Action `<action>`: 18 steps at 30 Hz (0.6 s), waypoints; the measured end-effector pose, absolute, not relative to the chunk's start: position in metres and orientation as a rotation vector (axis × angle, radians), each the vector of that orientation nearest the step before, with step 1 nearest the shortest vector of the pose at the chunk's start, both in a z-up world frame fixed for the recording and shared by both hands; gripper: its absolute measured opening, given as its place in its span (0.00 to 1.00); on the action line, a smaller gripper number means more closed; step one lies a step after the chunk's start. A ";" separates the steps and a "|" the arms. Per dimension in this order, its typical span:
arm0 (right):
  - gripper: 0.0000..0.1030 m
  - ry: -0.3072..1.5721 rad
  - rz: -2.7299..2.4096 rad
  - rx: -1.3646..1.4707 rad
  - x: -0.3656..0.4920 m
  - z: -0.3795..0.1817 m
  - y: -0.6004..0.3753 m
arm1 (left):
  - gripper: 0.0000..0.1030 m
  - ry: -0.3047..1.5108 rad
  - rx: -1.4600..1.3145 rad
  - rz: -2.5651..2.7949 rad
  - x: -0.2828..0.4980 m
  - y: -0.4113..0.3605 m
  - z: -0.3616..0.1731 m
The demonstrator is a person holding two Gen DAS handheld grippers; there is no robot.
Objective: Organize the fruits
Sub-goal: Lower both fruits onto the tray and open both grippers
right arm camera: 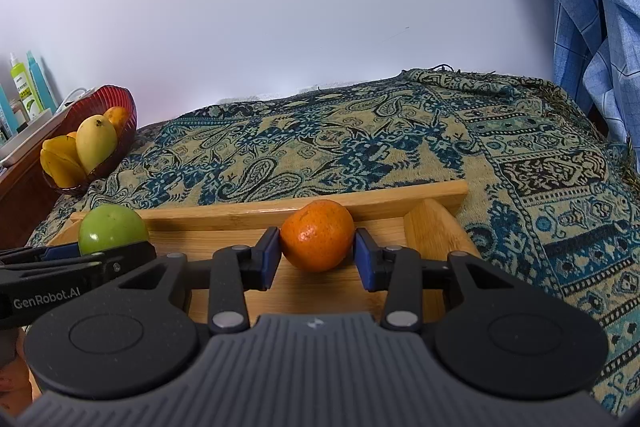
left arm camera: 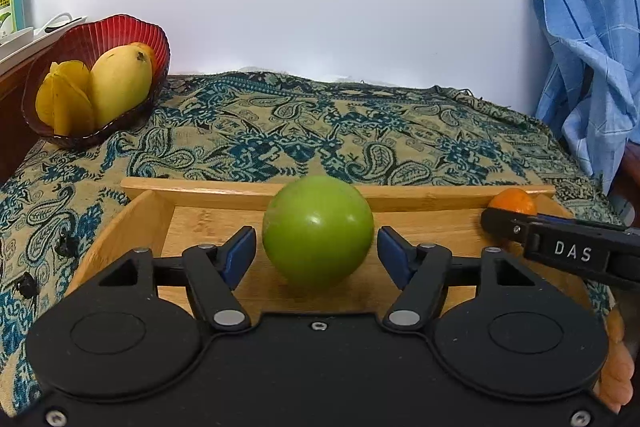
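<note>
A green apple (left arm camera: pixel 318 229) sits in the wooden tray (left arm camera: pixel 248 197). My left gripper (left arm camera: pixel 316 253) is open around it, a small gap showing on each side. An orange (right arm camera: pixel 317 241) sits in the same tray (right arm camera: pixel 372 203), to the right. My right gripper (right arm camera: pixel 316 259) has its blue pads (right arm camera: pixel 271 255) against both sides of the orange, shut on it. The apple (right arm camera: pixel 112 229) also shows in the right wrist view, the orange (left arm camera: pixel 513 201) in the left wrist view. A red bowl (left arm camera: pixel 120 27) at far left holds a mango (left arm camera: pixel 120 83), a starfruit (left arm camera: pixel 66 99) and an orange fruit.
A patterned teal and beige cloth (left arm camera: pixel 320 131) covers the table. A blue checked towel (left arm camera: pixel 588 47) hangs at the right. Bottles (right arm camera: pixel 24 87) and a white tray stand on a wooden ledge at far left. A white wall is behind.
</note>
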State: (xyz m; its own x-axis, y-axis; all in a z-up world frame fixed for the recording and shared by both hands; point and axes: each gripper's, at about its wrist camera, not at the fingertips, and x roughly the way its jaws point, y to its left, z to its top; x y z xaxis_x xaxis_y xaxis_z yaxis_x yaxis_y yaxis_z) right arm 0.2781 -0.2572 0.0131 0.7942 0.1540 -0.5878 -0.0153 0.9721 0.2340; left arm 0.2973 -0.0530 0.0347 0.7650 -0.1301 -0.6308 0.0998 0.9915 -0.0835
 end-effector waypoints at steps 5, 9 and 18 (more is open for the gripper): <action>0.51 0.651 0.096 0.220 0.277 0.013 -0.257 | 0.68 0.700 -0.032 -0.101 0.297 -0.052 0.033; 0.54 0.655 0.097 0.213 0.275 0.013 -0.257 | 0.69 0.722 -0.052 -0.092 0.298 -0.046 0.029; 0.66 0.666 0.111 0.214 0.270 0.017 -0.255 | 0.84 0.703 -0.008 -0.095 0.288 -0.049 0.034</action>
State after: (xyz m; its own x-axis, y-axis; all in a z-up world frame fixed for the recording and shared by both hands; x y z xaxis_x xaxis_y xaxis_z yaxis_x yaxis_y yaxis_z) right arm 0.2703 -0.2554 0.0167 0.7814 0.1708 -0.6002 -0.0339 0.9720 0.2325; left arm 0.2883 -0.0493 0.0341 0.7588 -0.0896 -0.6452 0.0842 0.9957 -0.0392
